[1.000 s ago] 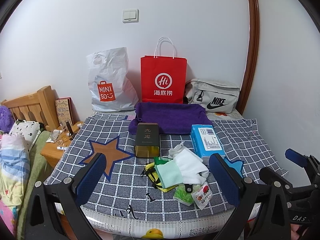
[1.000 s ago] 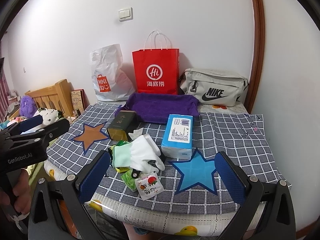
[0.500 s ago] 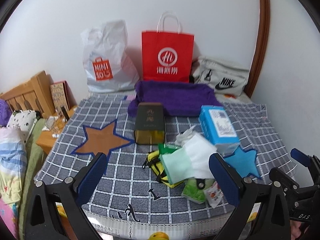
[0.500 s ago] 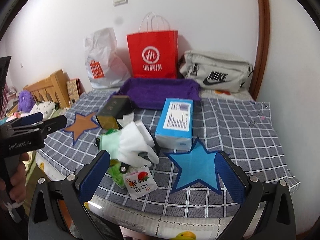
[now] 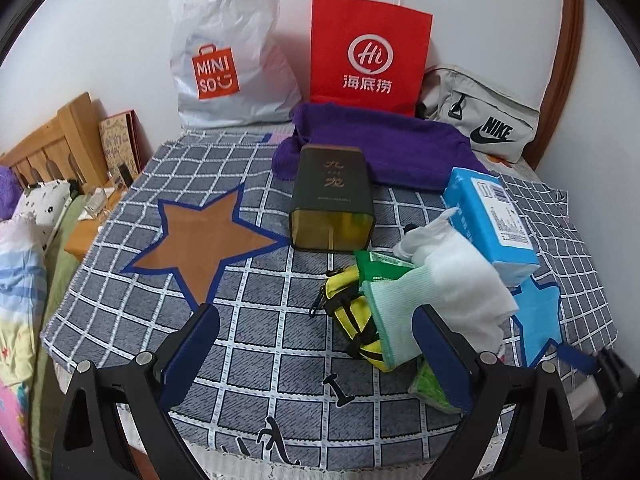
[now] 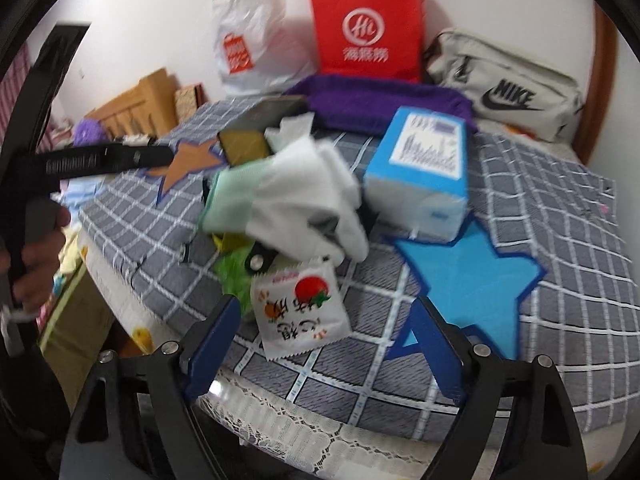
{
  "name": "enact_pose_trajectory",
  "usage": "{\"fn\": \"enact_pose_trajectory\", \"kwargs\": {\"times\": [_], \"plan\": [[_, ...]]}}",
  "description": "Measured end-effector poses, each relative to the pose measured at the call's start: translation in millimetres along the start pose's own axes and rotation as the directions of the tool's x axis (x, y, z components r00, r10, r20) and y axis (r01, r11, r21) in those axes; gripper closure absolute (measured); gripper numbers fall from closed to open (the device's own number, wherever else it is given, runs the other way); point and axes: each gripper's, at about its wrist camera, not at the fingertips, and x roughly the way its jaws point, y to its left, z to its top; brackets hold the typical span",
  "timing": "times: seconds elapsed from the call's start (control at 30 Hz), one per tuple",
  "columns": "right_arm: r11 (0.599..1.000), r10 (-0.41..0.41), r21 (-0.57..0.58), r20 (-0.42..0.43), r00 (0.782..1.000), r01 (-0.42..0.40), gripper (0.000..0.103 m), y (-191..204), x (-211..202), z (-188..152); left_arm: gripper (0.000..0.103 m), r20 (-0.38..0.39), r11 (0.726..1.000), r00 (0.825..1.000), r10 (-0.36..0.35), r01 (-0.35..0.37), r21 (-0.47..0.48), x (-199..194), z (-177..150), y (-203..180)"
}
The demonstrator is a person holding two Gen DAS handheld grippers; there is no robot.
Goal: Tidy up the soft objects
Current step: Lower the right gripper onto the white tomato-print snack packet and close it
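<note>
A pile lies on the checked bed cover (image 5: 248,320): a white glove with a pale green cuff (image 5: 440,292) (image 6: 296,200) on top of a yellow pouch (image 5: 352,316) and a green packet (image 5: 432,384). My left gripper (image 5: 316,344) hangs open just left of the pile, and its right finger (image 5: 440,352) overlaps the glove's cuff in the picture. My right gripper (image 6: 326,340) is over the bed's near edge with its jaws closing. A white sachet with a tomato print (image 6: 300,308) lies between its fingers, and the pads are clear of it.
A dark tin (image 5: 332,200) and a blue tissue pack (image 5: 492,216) lie behind the pile, with a purple towel (image 5: 400,148) beyond. A white plastic bag (image 5: 228,52), a red paper bag (image 5: 368,48) and a grey Nike bag (image 5: 480,120) lean on the wall. Bedding (image 5: 20,264) lies left.
Both grippers have come down and tipped toward the bed, so the pile looks larger and nearer. The right gripper's fingers stand a little closer together than before.
</note>
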Motion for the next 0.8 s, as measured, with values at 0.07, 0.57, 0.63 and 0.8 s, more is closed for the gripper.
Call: {"fn": "enact_pose_trajectory", "kwargs": {"times": [0.07,0.57,0.63,0.8], "plan": [[1.0,0.021,-0.013,-0.022,1.0,-0.021,0.016,0,10,-3,0.006,-0.012,1.0,1.0,-0.006,0.006,-0.003,6,-1,2],[0.99,0.061,-0.119,-0.102,0.993,-0.073,0.044,4,58,-10,0.006,-0.038,0.999,0.998,-0.045,0.045,-0.008,23,-1,11],[0.988,0.076,-0.123,-0.098,0.992,-0.088,0.045,3,55,-11,0.006,-0.041,0.999,0.998,-0.037,0.037,-0.009,25,0,10],[0.989,0.106,-0.098,-0.085,0.991,-0.114,0.046,-8,44,-15,0.006,-0.043,0.999,0.998,-0.04,0.041,0.009,27,1,4]]}}
